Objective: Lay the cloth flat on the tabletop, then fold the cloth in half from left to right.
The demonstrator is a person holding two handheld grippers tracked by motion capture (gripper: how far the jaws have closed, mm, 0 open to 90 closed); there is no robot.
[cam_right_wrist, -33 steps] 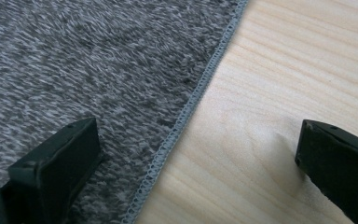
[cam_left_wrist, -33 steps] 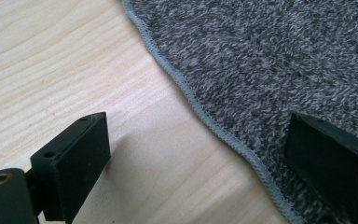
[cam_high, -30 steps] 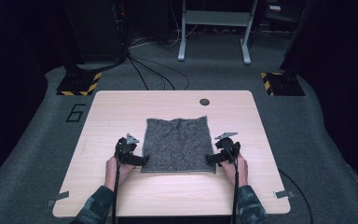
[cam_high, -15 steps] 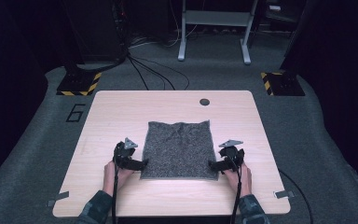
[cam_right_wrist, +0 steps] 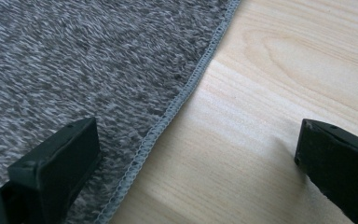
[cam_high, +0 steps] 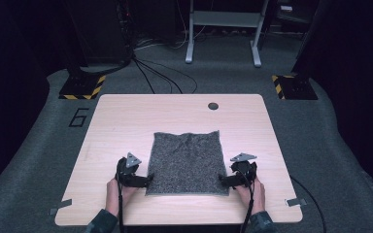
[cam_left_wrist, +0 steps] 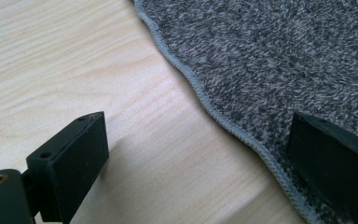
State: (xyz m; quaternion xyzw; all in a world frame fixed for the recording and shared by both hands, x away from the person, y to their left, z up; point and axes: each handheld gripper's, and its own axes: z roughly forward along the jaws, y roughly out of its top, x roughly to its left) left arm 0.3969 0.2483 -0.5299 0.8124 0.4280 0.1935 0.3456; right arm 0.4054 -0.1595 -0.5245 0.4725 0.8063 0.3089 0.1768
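A grey speckled cloth (cam_high: 187, 162) lies flat on the wooden table (cam_high: 126, 121), with a stitched hem around it. My left gripper (cam_high: 147, 180) sits at the cloth's near left corner, and its jaws stand wide open. One jaw rests over the cloth (cam_left_wrist: 270, 60) and the other over bare wood, with the hem (cam_left_wrist: 205, 100) running between them. My right gripper (cam_high: 222, 179) sits at the near right corner, open too. Its jaws straddle the hem (cam_right_wrist: 182, 98): one is over the cloth (cam_right_wrist: 74, 60), one over wood.
A dark round cable hole (cam_high: 213, 106) is set in the table near its far edge. Black cables (cam_high: 155, 73) run across the carpet beyond the table. Two black bases with yellow-striped edges (cam_high: 80, 87) and a grey metal frame (cam_high: 223, 29) stand on the floor behind.
Both grippers have slid toward the near edge along the cloth's sides, from about mid-length to its near corners. The cloth lies as before.
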